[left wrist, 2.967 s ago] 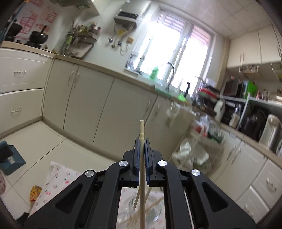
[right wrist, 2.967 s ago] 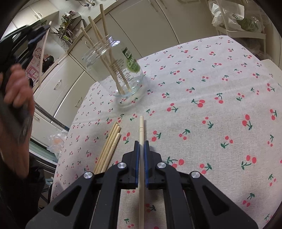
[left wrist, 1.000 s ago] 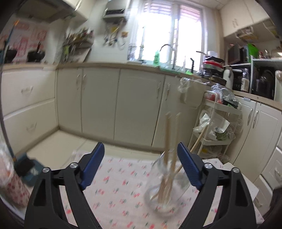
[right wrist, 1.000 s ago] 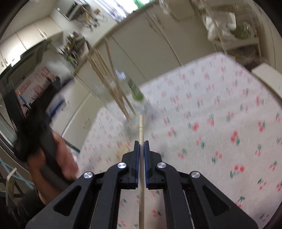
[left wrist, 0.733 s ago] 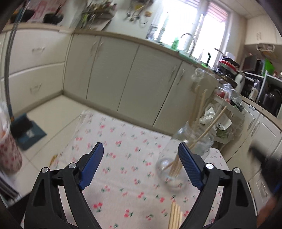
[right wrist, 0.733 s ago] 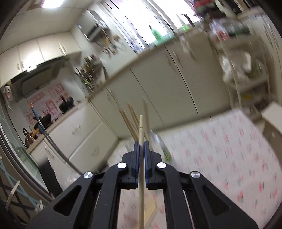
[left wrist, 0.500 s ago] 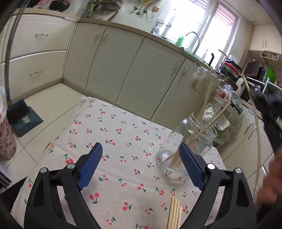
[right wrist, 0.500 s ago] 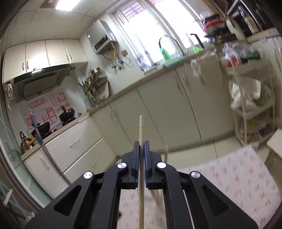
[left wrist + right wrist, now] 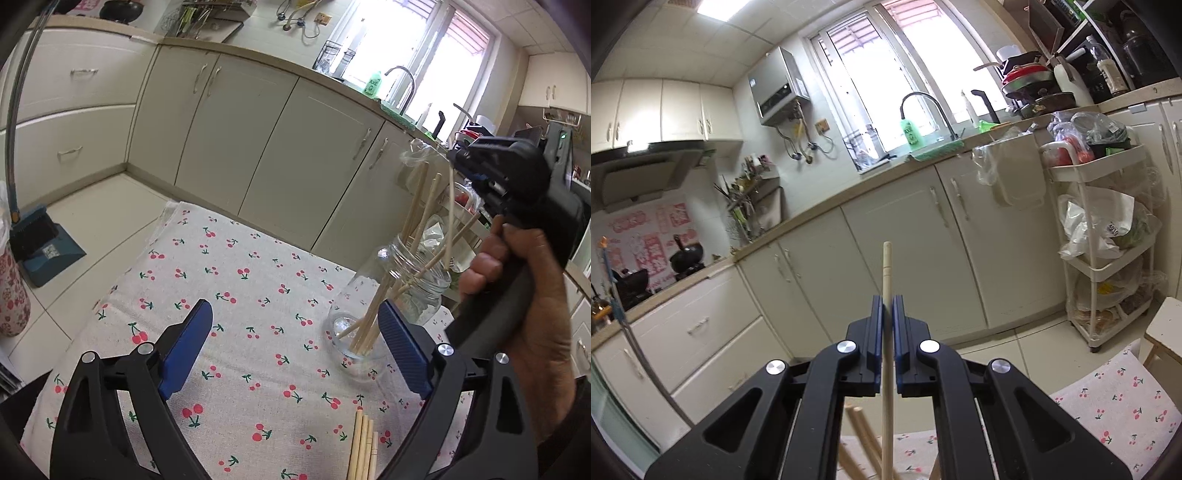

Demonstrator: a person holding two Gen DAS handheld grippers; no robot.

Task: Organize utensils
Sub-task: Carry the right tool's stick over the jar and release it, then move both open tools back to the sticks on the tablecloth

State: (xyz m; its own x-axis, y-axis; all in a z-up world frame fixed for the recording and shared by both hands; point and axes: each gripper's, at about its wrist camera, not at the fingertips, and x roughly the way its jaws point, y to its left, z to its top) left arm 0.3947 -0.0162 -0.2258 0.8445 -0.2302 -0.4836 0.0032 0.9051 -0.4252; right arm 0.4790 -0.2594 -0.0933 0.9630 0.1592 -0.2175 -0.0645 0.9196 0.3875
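The right gripper (image 9: 885,306) pinches a chopstick (image 9: 886,280) above the jar (image 9: 388,310) (others stand inside), while the left gripper (image 9: 295,332), jaws just widened, hovers empty over the cloth (image 9: 240,288).

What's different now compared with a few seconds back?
The left gripper let go of its chopstick, which now stands in the glass jar, and its jaws have just been opening. The right gripper carried its chopstick up above the jar. The loose chopsticks stayed put.
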